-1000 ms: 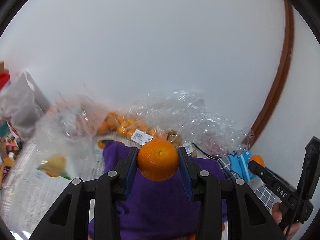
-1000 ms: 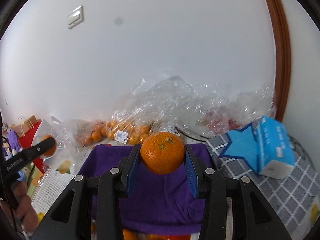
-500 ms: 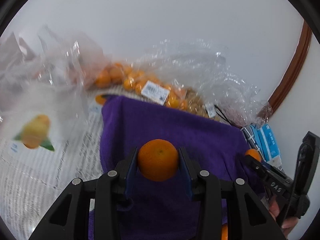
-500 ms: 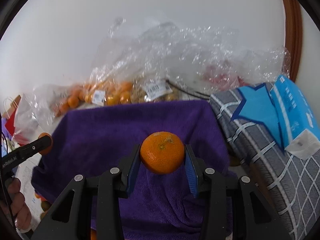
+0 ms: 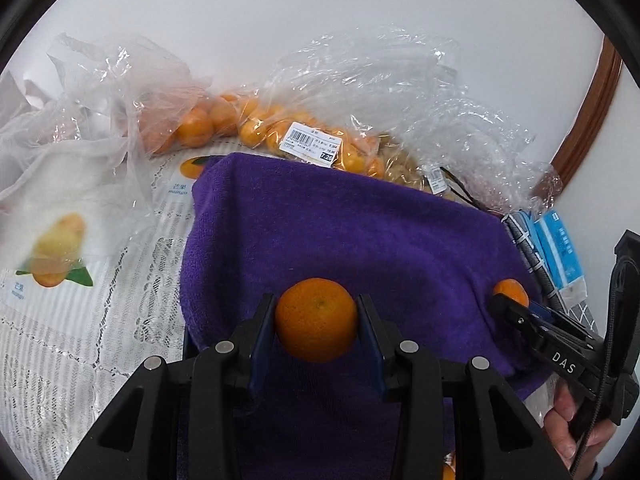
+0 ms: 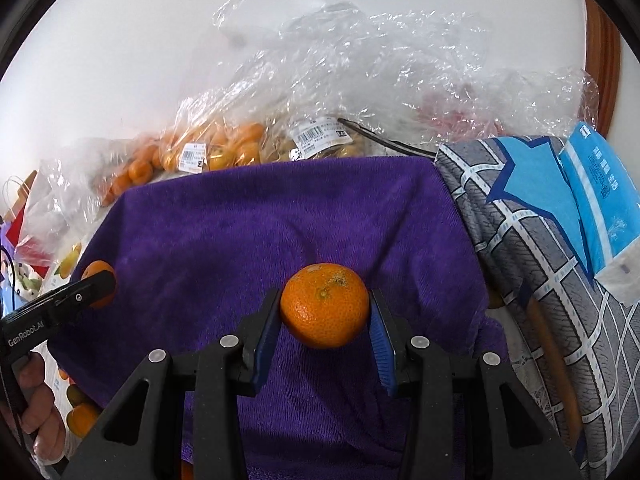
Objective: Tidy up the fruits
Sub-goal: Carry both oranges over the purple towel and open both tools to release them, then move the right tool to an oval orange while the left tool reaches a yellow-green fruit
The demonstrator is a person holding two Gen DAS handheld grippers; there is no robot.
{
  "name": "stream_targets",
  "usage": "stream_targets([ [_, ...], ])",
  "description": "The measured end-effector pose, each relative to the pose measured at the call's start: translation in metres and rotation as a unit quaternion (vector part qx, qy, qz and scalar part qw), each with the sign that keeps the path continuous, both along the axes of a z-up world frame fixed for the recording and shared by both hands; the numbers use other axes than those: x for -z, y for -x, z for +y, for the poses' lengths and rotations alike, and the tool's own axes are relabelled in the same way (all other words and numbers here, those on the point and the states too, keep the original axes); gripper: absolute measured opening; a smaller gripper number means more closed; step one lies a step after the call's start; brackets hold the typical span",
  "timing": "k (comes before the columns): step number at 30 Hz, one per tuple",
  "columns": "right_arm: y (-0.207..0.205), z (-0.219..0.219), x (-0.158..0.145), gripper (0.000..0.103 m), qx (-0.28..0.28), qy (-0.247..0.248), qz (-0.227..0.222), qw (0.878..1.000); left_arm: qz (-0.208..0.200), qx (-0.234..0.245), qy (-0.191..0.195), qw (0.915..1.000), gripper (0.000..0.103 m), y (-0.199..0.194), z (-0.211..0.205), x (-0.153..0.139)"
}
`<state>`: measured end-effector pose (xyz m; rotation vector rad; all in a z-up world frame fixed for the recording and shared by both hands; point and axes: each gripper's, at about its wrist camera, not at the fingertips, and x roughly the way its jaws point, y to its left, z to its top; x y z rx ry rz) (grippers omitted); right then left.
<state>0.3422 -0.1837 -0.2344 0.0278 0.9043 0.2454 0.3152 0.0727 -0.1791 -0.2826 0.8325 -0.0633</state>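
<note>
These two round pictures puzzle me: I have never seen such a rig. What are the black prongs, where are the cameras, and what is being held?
No robot: a person holds a hand-held gripper in each hand. Each round picture comes from a camera on one gripper, looking along its fingers. The left gripper clamps one orange; the right gripper clamps another orange. Both hang over a purple towel. Behind it lie plastic bags of small oranges; a blue tissue pack sits to the right.
</note>
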Motion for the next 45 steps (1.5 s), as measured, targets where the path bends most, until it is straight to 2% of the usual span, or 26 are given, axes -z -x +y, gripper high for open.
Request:
stream_targets([
  [6, 0.0, -0.003, 0.004, 0.043, 0.005, 0.0, 0.009, 1.0, 0.002, -0.004, -0.011, 0.9999, 0.038, -0.002, -0.001, 0.001],
  [8, 0.001, -0.005, 0.001, 0.052, 0.01, 0.003, 0.002, 1.0, -0.001, -0.009, -0.015, 0.9998, 0.038, -0.001, 0.0, 0.0],
  [11, 0.005, -0.007, -0.005, 0.06, 0.015, 0.0, -0.011, 1.0, -0.005, -0.009, -0.008, 0.9999, 0.039, -0.001, 0.002, 0.0],
  [15, 0.015, -0.008, -0.015, 0.06, 0.024, 0.002, -0.038, 0.999, -0.026, -0.013, 0.006, 0.9996, 0.046, 0.005, 0.007, -0.008],
  [22, 0.042, -0.003, -0.045, 0.06, 0.026, 0.003, -0.085, 0.996, -0.065, -0.012, 0.024, 0.9975, 0.047, 0.017, 0.008, -0.02],
  [28, 0.086, -0.006, -0.057, 0.06, 0.022, -0.002, -0.065, 0.998, -0.094, -0.01, 0.008, 0.9954, 0.045, 0.027, 0.004, -0.032],
  [32, 0.12, -0.011, -0.047, 0.06, 0.016, -0.011, -0.045, 0.999, -0.111, 0.001, 0.026, 0.9935, 0.045, 0.037, 0.005, -0.046],
  [35, 0.143, -0.012, -0.038, 0.06, 0.001, -0.027, -0.03, 0.999, -0.103, -0.003, 0.028, 0.9943, 0.046, 0.049, 0.006, -0.058],
  [38, 0.162, -0.004, -0.031, 0.06, -0.023, -0.022, -0.025, 0.999, -0.089, -0.003, 0.022, 0.9958, 0.047, 0.068, 0.012, -0.06],
  [42, 0.178, 0.005, -0.018, 0.06, -0.054, -0.02, -0.013, 0.998, -0.067, -0.001, 0.011, 0.9977, 0.047, 0.1, 0.028, -0.055],
  [45, 0.18, 0.012, -0.007, 0.06, -0.059, 0.003, -0.007, 0.998, -0.045, 0.005, 0.0, 0.999, 0.047, 0.125, 0.038, -0.044],
])
